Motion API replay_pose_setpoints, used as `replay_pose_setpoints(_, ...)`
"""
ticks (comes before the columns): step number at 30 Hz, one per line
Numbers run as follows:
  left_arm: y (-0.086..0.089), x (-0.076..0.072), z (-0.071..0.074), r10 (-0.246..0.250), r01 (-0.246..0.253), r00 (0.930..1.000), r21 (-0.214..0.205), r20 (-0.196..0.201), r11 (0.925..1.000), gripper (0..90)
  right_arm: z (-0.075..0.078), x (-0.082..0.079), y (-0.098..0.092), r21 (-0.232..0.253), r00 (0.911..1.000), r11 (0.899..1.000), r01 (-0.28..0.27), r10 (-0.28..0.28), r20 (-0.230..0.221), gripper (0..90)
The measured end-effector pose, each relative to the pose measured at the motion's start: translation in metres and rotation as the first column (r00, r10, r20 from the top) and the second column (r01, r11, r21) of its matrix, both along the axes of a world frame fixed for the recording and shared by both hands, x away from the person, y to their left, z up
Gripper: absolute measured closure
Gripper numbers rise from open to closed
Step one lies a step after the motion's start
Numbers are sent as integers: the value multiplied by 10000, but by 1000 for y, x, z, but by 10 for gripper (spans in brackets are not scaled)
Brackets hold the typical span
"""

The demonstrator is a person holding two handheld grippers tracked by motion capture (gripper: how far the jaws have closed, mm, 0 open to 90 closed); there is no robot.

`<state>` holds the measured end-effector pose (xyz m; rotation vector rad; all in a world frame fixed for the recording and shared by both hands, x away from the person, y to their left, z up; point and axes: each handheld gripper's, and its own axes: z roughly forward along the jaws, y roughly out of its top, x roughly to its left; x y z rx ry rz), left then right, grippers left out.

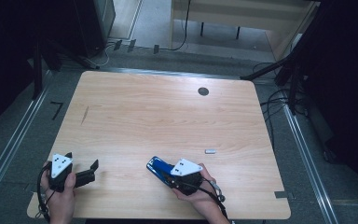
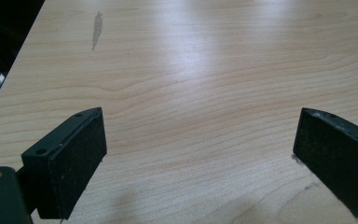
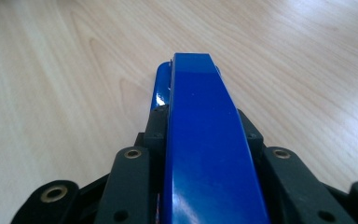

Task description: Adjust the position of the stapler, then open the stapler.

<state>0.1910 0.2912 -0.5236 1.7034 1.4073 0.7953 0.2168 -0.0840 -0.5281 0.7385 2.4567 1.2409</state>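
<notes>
I see a pale wood surface [image 1: 168,116] with grey floor [image 1: 158,56] at twelve o'clock. My right gripper [image 1: 168,173] has its jaws clamped on a blue stapler [image 3: 205,140]; the left gripper [image 2: 200,154] has its jaws wide.

L gripper [image 1: 89,171] fingers wide apart, level; R gripper [image 1: 161,171] fingers clamped, prob. slightly tilted.
</notes>
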Motion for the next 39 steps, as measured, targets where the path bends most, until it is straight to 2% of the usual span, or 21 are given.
replay_pose_setpoints(9, 0, 0, 0, -3, 3, 10000, 36, -33, 10000, 28, -7, -6, -18, 427, 9996, 9990, -109, 120, -253, 666)
replay_pose_setpoints(10, 0, 0, 0, 8, -8, 10000, 22, -18, 10000, 28, -9, -7, -19, 649, 9995, 9979, 7, 13, -315, 565)
replay_pose_setpoints(11, 0, 0, 0, 8, -8, 10000, 22, -18, 10000, 28, -9, -7, -19, 649, 9995, 9979, 7, 13, -315, 565)
replay_pose_setpoints(12, -1, 0, 0, 39, -39, 10000, 116, -27, 9999, 28, -7, -8, -20, 1035, 9987, 9945, 146, -94, -504, 415)
replay_pose_setpoints(16, -4, -1, 0, -40, 41, 10000, 326, -53, 9995, 28, 3, -16, -29, 1408, 9979, 9888, 496, -432, -482, 335)
replay_pose_setpoints(19, -6, -2, 1, -163, 162, 9999, 421, 19, 9990, 28, 5, -23, -36, 1490, 9969, 9862, 722, -665, -429, 343)
replay_pose_setpoints(22, -17, -6, 7, -618, 618, 9981, 95, 46, 9980, 37, 5, -37, -54, 1721, 9954, 9806, 934, -882, -378, 358)
replay_pose_setpoints(24, -23, -7, 8, -709, 706, 9975, 248, 84, 9972, 144, 5, -43, -63, 1855, 9943, 9771, 1042, -984, -402, 387)
replay_pose_setpoints(25, -29, -9, 8, -899, 894, 9959, 332, 118, 9954, 144, 5, -43, -63, 1855, 9943, 9771, 1042, -984, -402, 387)
replay_pose_setpoints(26, -42, -13, 9, -1368, 1362, 9905, 320, 173, 9902, 214, 4, -48, -72, 1946, 9928, 9737, 1183, -1127, -401, 438)
replay_pose_setpoints(27, -42, -13, 9, -1368, 1362, 9905, 320, 173, 9902, 307, 4, -48, -72, 1946, 9928, 9737, 1183, -1127, -401, 438)
replay_pose_setpoints(28, -48, -16, 9, -1657, 1652, 9860, 244, 208, 9860, 307, 5, -50, -77, 2044, 9923, 9712, 1228, -1163, -436, 464)
replay_pose_setpoints(30, -60, -20, 10, -2204, 2203, 9752, 67, 204, 9754, 436, 5, -52, -84, 2146, 9892, 9658, 1454, -1375, -513, 512)
replay_pose_setpoints(31, -66, -21, 10, -2494, 2496, 9682, -64, 189, 9683, 554, 4, -52, -90, 2183, 9858, 9615, 1670, -1584, -567, 547)
replay_pose_setpoints(33, -81, -22, 9, -3000, 3000, 9539, -357, 57, 9533, 592, 3, -51, -91, 2172, 9842, 9601, 1759, -1669, -590, 568)
replay_pose_setpoints(34, -95, -23, 6, -3481, 3473, 9374, -596, -38, 9359, 667, 2, -49, -92, 2198, 9818, 9571, 1888, -1796, -612, 583)
replay_pose_setpoints(35, -95, -23, 6, -3481, 3473, 9374, -596, -38, 9359, 700, 2, -49, -92, 2198, 9818, 9571, 1888, -1796, -612, 583)
replay_pose_setpoints(36, -110, -23, 4, -3896, 3874, 9207, -667, -233, 9195, 727, 1, -46, -90, 2174, 9817, 9580, 1872, -1746, -763, 595)
replay_pose_setpoints(37, -110, -23, 4, -3896, 3874, 9207, -667, -233, 9195, 759, 1, -45, -89, 2072, 9815, 9602, 1875, -1750, -770, 605)
replay_pose_setpoints(38, -122, -23, 2, -4277, 4235, 9032, -884, -353, 9016, 785, 0, -45, -87, 1976, 9810, 9619, 1891, -1763, -808, 616)
replay_pose_setpoints(39, -122, -23, 2, -4277, 4235, 9032, -884, -353, 9016, 810, 0, -45, -87, 1976, 9810, 9619, 1891, -1763, -808, 616)
